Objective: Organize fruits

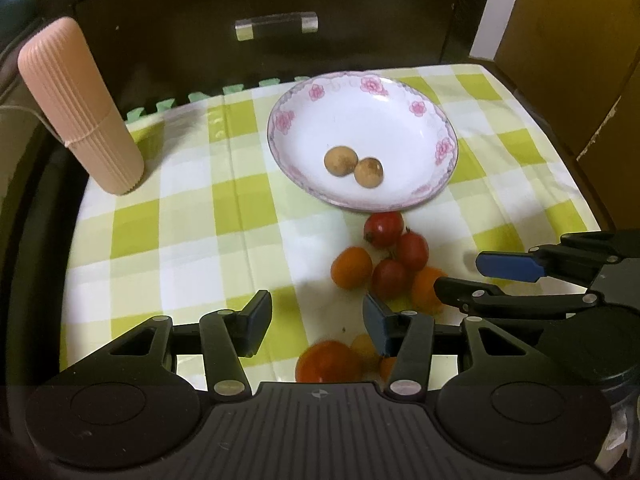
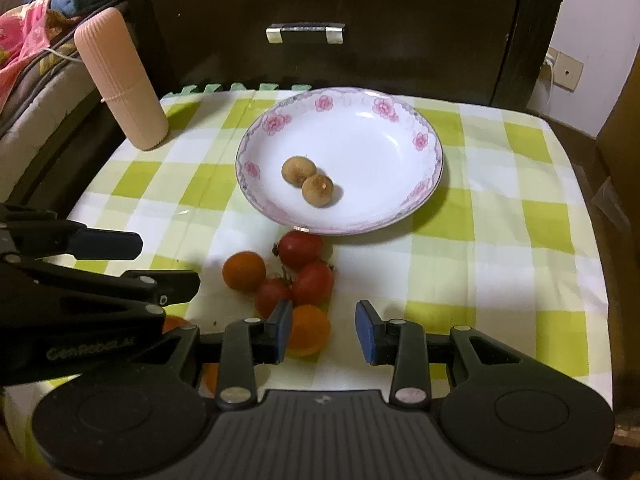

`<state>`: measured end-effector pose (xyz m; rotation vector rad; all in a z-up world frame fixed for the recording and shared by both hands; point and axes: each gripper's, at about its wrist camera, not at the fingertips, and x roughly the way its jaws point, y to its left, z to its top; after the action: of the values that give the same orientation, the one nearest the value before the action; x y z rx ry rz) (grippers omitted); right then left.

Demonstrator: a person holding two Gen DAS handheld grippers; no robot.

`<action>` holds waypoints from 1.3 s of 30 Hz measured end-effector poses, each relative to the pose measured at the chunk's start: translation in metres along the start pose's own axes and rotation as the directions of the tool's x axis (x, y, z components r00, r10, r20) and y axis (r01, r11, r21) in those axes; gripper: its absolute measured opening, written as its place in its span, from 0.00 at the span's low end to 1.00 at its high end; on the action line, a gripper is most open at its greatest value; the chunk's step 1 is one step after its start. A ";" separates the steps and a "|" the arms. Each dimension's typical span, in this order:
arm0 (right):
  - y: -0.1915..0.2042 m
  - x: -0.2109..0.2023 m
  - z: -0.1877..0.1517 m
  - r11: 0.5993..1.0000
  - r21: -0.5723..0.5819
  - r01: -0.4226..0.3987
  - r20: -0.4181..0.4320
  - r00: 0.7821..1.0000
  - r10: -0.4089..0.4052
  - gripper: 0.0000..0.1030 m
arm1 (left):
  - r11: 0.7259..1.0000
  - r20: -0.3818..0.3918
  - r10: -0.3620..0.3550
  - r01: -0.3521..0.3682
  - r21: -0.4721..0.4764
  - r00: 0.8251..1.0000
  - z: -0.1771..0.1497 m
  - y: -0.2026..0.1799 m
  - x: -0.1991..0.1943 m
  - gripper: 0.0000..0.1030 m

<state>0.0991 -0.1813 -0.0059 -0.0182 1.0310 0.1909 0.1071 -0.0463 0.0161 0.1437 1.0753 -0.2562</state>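
A checked cloth (image 2: 500, 280) covers the table; both the left gripper (image 1: 316, 316) and right gripper (image 2: 323, 330) gape empty. Crowded tomatoes (image 2: 300, 276) near the plate (image 2: 424, 136) could roll toward the near edge if nudged.

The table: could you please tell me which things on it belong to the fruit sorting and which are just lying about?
Job:
plate
two brown fruits
red fruits
orange fruits

Lying about:
pink case
checked cloth
drawer
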 end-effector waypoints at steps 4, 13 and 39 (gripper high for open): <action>0.004 0.000 -0.006 1.000 -0.005 -0.009 -0.017 1.000 0.008 0.32 | 1.000 -0.021 -0.015 0.014 -0.007 1.000 -0.009 0.003 0.001 0.57; 0.013 0.004 -0.020 0.999 -0.028 -0.015 -0.063 0.998 0.013 0.32 | 0.999 -0.068 -0.038 0.037 -0.017 0.997 -0.021 0.005 0.009 0.60; 0.007 0.013 -0.027 1.000 0.005 -0.024 -0.113 0.993 0.024 0.38 | 0.999 -0.100 -0.052 0.052 -0.010 0.994 -0.026 0.005 0.023 0.49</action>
<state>0.0815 -0.1756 -0.0304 -0.0137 1.1445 0.2119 0.0967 -0.0383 -0.0168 0.1234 1.1807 -0.2947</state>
